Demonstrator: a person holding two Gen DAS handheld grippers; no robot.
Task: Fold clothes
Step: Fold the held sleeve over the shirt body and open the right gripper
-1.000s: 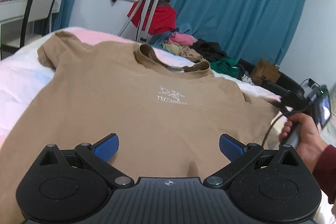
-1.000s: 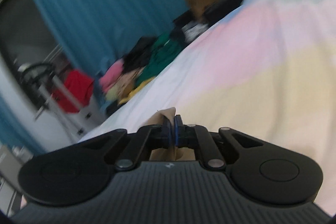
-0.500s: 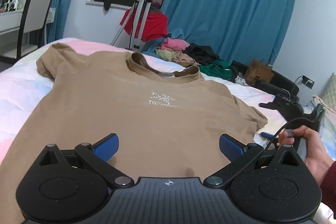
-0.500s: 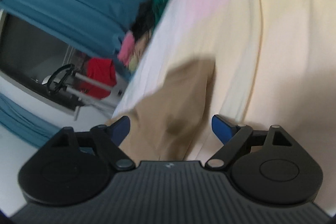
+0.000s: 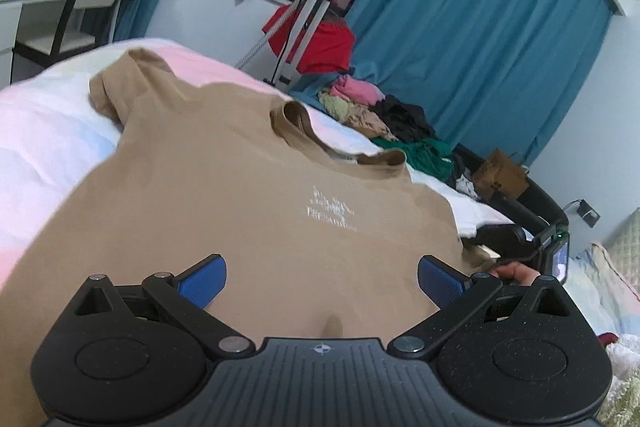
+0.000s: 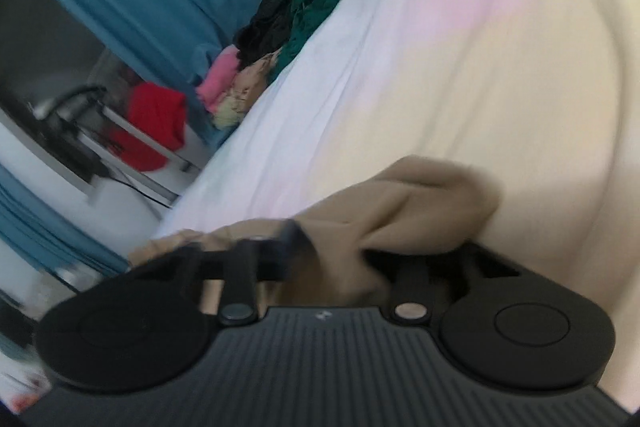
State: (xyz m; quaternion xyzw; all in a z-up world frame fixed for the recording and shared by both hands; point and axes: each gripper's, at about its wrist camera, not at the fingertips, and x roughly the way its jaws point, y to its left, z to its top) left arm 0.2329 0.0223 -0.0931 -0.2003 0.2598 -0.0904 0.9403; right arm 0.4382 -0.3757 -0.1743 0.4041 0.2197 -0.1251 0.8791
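A tan T-shirt [image 5: 248, 195] with small white chest lettering lies flat and face up on the bed, collar away from me. My left gripper [image 5: 322, 281] is open and empty, hovering over the shirt's lower middle. My right gripper [image 6: 332, 263] is at the shirt's right sleeve [image 6: 408, 203], which is bunched up between its fingers; the view is blurred and the right finger is hidden by cloth. The right gripper also shows in the left wrist view [image 5: 520, 247], at the shirt's right edge.
The bed sheet [image 6: 480, 59] is pastel pink, white and yellow. A pile of loose clothes [image 5: 384, 123] lies beyond the bed under blue curtains [image 5: 472, 27]. A tripod with a red cloth [image 5: 316, 23] stands by the window. A chair and desk [image 5: 72, 3] are far left.
My right gripper was shut on the sleeve, opened and let it drop, and now sits over the bunched sleeve again with its jaws closer. My left gripper tilted and stayed open.
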